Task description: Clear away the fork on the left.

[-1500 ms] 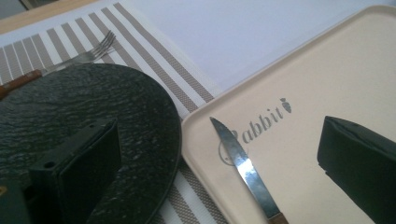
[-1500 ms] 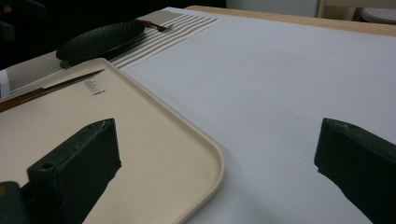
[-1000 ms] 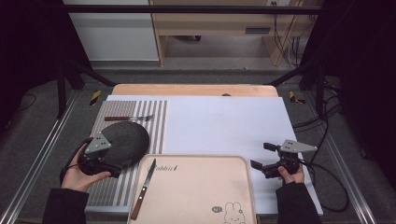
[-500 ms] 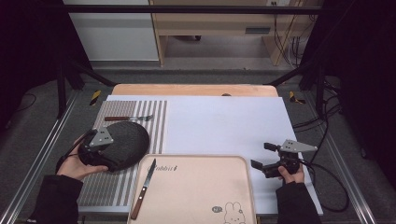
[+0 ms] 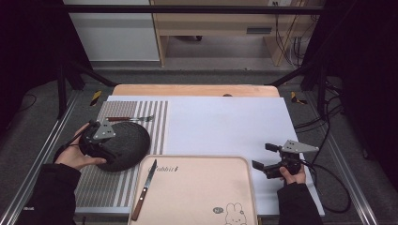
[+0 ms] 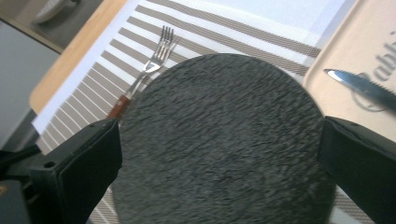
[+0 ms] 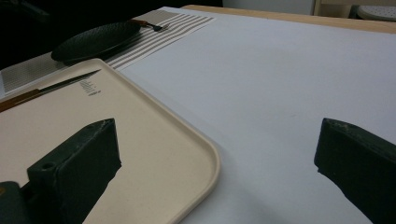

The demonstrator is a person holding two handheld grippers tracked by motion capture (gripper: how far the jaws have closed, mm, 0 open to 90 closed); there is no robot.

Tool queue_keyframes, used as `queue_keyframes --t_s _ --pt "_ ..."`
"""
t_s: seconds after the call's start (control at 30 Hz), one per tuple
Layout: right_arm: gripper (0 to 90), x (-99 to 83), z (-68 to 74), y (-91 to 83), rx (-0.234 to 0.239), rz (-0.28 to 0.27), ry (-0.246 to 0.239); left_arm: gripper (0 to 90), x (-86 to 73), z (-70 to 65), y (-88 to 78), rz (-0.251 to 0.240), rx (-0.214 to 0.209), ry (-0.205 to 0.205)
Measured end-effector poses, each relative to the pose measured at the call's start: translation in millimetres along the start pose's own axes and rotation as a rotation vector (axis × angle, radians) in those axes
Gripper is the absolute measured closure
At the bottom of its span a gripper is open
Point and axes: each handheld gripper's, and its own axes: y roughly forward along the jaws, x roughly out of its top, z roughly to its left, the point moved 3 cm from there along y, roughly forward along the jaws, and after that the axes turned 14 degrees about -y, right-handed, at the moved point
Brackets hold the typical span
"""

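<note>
The table [image 5: 225, 112] has a white sheet over it, and a striped mat [image 5: 136, 112] lies on its left side. A big tan tray [image 5: 202, 187] sits at the near edge. Only a knife [image 5: 144, 188] lies in the tray, along its left side, and the rest of it is bare.

The dark round plate [image 5: 123, 145] lies on the striped mat, just beside the tray's far left corner. A fork [image 5: 131, 118] lies just behind the plate.

The left gripper [image 5: 96, 140] has moved up from the near side of the mat onto the plate's left edge. Its jaws stand wide apart with the plate between them, and I think they grip nothing yet. So picking up the plate looks like the next job.

The right gripper [image 5: 264, 161] has stayed to the right of the tray, jaws apart, holding nothing.
</note>
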Motion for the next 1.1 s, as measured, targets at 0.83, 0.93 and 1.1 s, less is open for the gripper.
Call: queue_keyframes --t_s 0.83,0.93,1.1 --pt "0.5 -1.0 0.3 0.2 -0.001 0.01 0.001 0.6 14.5 35.1 24.2 0.026 0.062 0.123" --pt "0.4 -1.1 0.1 0.0 -0.003 0.01 -0.002 0.8 18.8 38.7 26.5 0.015 0.077 0.143" --pt "0.4 -1.1 0.1 -0.2 -0.004 0.011 -0.004 1.3 23.0 45.7 32.2 0.017 0.092 0.17"
